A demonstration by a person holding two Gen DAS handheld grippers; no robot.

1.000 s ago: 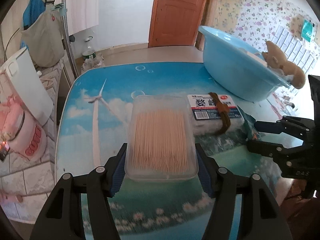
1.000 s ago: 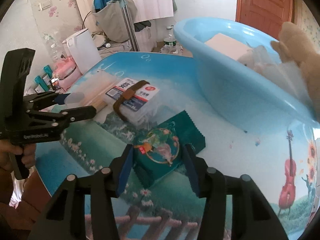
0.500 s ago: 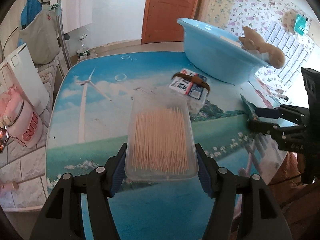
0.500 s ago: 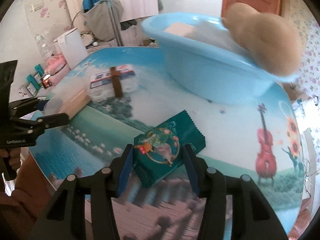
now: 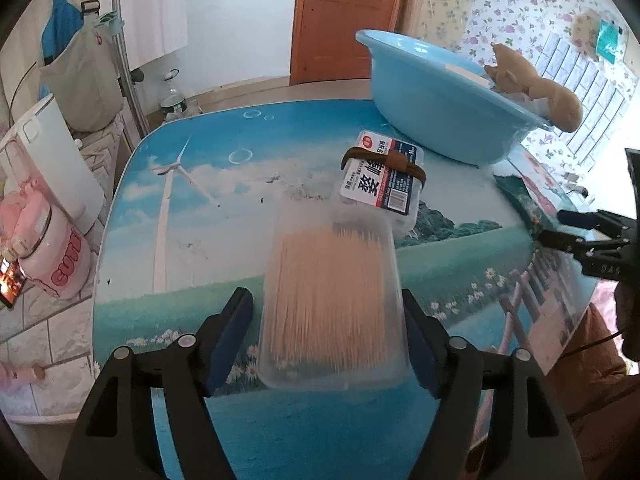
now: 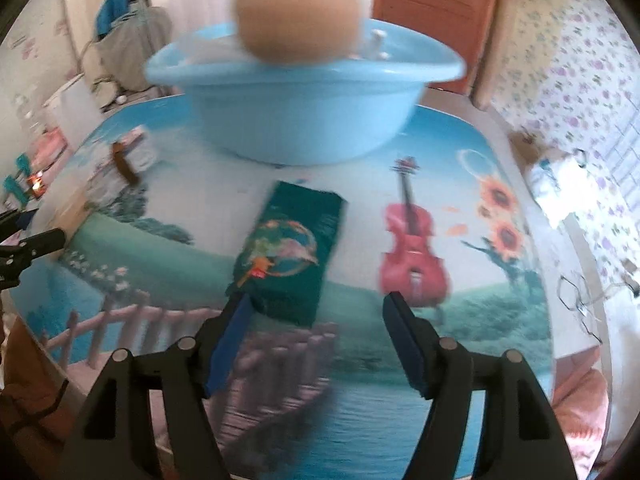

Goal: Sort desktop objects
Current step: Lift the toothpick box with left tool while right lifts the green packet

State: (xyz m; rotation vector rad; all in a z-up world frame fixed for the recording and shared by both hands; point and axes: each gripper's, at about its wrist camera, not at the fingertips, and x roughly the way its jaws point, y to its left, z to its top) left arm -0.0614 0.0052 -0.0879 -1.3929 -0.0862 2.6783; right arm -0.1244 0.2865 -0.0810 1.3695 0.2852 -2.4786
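Observation:
A clear plastic box of toothpicks [image 5: 332, 308] sits between the fingers of my left gripper [image 5: 324, 300]. The jaws are opening: a gap shows beside the left pad [image 5: 232, 336] and the box looks blurred. A green snack packet [image 6: 288, 256] lies flat on the picture-printed table [image 6: 460, 168]. My right gripper [image 6: 316, 300] is opening around its near end, with the right pad [image 6: 404, 340] well clear of it. A labelled box with a brown band [image 5: 382, 178] lies near the blue basin [image 5: 432, 92], which carries a tan plush toy [image 5: 536, 88].
A white kettle [image 5: 44, 160] and a pink cup [image 5: 56, 256] stand on a tiled ledge left of the table. My right gripper [image 5: 560, 226] shows at the table's right edge in the left wrist view. Spectacles [image 6: 580, 296] lie off the table's right side.
Both pairs of jaws have widened. The right gripper has let go of the green packet and swung round to face the basin. The toothpick box has come loose between the left fingers.

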